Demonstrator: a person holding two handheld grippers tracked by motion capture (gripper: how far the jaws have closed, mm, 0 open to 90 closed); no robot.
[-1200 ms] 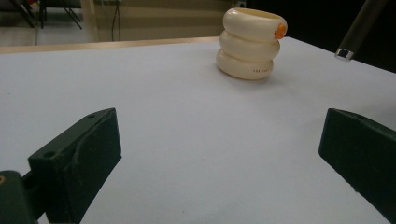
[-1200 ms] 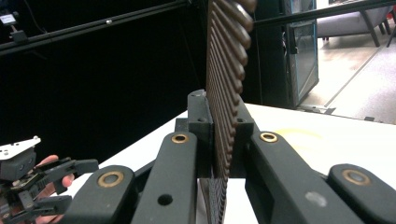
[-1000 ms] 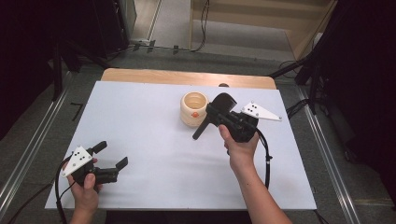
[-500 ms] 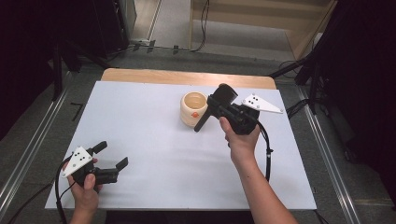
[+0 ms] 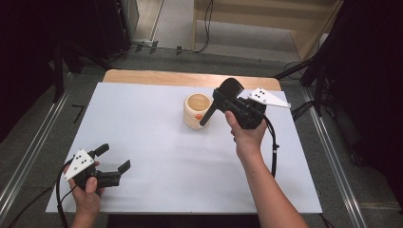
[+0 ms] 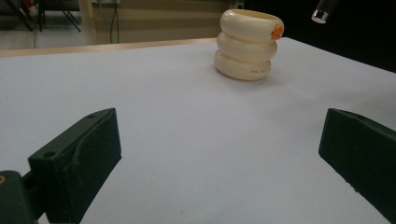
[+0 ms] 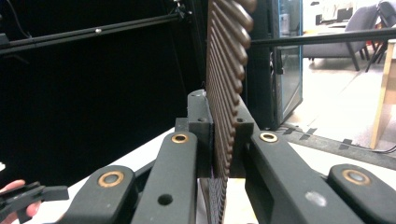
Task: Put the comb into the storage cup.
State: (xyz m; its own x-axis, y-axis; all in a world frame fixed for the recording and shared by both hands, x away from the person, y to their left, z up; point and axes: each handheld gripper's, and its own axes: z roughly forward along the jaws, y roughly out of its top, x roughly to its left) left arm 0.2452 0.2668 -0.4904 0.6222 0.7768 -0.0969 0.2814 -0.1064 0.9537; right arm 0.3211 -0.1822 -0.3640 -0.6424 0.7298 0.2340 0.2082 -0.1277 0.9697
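Observation:
A cream ribbed cup (image 5: 197, 110) with an orange spot stands upright at the far middle of the white table (image 5: 157, 142); it also appears in the left gripper view (image 6: 246, 44). My right gripper (image 5: 223, 102) is shut on a dark ribbed utensil (image 5: 231, 88) just right of the cup. The utensil's thin end (image 5: 205, 121) slants down in front of the cup's right side, and its tip (image 6: 321, 11) hangs in the air. The ribbed blade (image 7: 226, 70) stands clamped between the jaws of the right gripper (image 7: 222, 135). My left gripper (image 5: 114, 157) rests open and empty at the near left (image 6: 219, 154).
A wooden strip (image 5: 157, 77) runs along the table's far edge. Metal rails (image 5: 35, 142) flank both sides. The right gripper's cable (image 5: 274, 142) hangs beside the forearm. Dark stands and floor cables lie beyond the table.
My right hand has carried the utensil a little farther away and to the right, its thin end rising beside the cup. The left gripper has stayed put.

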